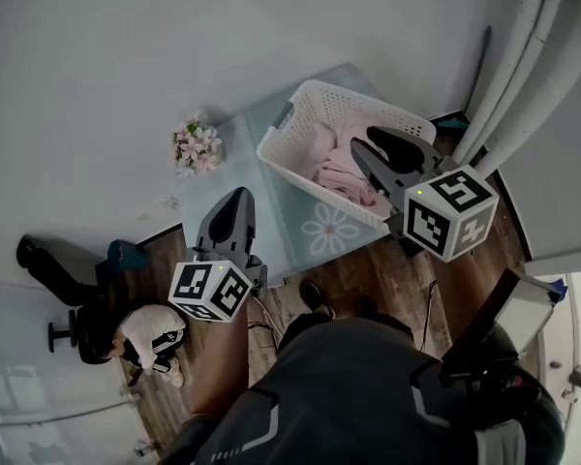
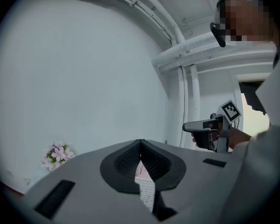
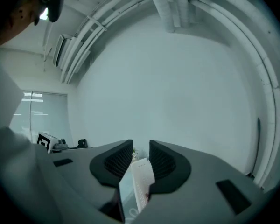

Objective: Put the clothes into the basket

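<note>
Head view: the white lattice laundry basket (image 1: pixel 300 105) sat on the glass tabletop (image 1: pixel 252 134), far right of centre, and the pink clothes (image 1: pixel 334 168) lay bunched softly inside it, so the load looked already home. The right tool (image 1: pixel 373 143) hung over the basket's near right side, likely because that was where the fabric went in. The left tool (image 1: pixel 237 200) waited off the tabletop's near left edge, well apart from the basket. A small bunch of pink flowers (image 1: pixel 196 148) stood by the far left wall.

Left gripper view: the ribbed black jaws met at their tips, gripping nothing. Below them a sliver of perforated basket (image 2: pixel 146 190) and pink cloth (image 2: pixel 141 171) showed, well down from the tool. It was tipped up at the plain wall, idle by my reading.

Right gripper view: the jaws stood a narrow slot apart, pads parallel, with nothing pressed between them. The basket's (image 3: pixel 142 181) holed plastic wall showed through the gap, below.
</note>
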The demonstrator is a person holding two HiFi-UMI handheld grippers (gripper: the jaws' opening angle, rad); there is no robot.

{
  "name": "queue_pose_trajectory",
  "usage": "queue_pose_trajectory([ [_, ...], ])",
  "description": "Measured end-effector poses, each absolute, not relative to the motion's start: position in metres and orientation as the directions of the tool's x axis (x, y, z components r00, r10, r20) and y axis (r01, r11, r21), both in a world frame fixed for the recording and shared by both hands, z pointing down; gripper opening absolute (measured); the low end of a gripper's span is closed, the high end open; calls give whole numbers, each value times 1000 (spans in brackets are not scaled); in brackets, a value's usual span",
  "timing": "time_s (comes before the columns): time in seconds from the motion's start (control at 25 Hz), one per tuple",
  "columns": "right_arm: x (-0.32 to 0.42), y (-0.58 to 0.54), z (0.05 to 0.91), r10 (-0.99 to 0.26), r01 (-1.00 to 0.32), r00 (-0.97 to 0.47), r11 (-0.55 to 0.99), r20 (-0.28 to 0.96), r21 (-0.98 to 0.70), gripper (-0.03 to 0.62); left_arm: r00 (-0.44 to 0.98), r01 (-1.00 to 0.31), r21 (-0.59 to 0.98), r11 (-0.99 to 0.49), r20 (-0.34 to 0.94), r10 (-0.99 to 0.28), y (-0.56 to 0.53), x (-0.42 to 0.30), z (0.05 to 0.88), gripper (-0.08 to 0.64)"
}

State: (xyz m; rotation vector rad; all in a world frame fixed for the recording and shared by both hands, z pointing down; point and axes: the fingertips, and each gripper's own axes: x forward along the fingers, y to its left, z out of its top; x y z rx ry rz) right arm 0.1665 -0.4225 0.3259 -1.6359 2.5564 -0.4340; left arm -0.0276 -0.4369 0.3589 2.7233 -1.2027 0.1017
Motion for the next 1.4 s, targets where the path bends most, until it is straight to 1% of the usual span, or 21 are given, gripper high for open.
queue_pose_trajectory([
  [0.04, 163, -418, 322, -899, -881, -431, 401, 78, -250, 104, 673, -740, 116, -663, 126, -729, -433, -29, 358, 9],
  [0.08, 159, -414, 320, -896, -881, -438, 412, 70, -235, 84, 673, -740, 112, -663, 125, -729, -430, -31, 357, 9],
  [0.16, 152, -410, 318, -894, -877, -445, 421, 59, -233, 63, 678, -735, 105, -670, 118, -726, -424, -34, 354, 9],
  [0.28, 142, -411, 320, -905, -889, -421, 398, 58, -226, 49, 687, -727, 87, -681, 97, -720, -418, -44, 346, 9],
  [0.44, 106, -404, 315, -900, -889, -435, 420, 44, -183, 41, 679, -734, 97, -673, 69, -731, -412, -75, 337, 9],
  [0.64, 59, -400, 303, -894, -883, -448, 439, 22, -165, 32, 656, -754, 49, -655, 36, -754, -405, -125, 325, 9],
  [0.84, 16, -394, 297, -897, -889, -441, 433, 22, -149, 20, 633, -772, 71, -631, 3, -774, -396, -175, 320, 9],
  [1.04, -23, -390, 292, -890, -889, -454, 450, 33, -86, 14, 607, -786, 133, -603, -13, -794, -392, -212, 321, 9],
  [1.2, -39, -385, 293, -888, -887, -457, 451, 51, -94, 14, 596, -794, 160, -587, 8, -803, -388, -230, 328, 9],
  [1.4, -47, -378, 290, -885, -883, -464, 457, 44, -110, 14, 591, -794, 163, -585, -18, -807, -383, -241, 324, 9],
])
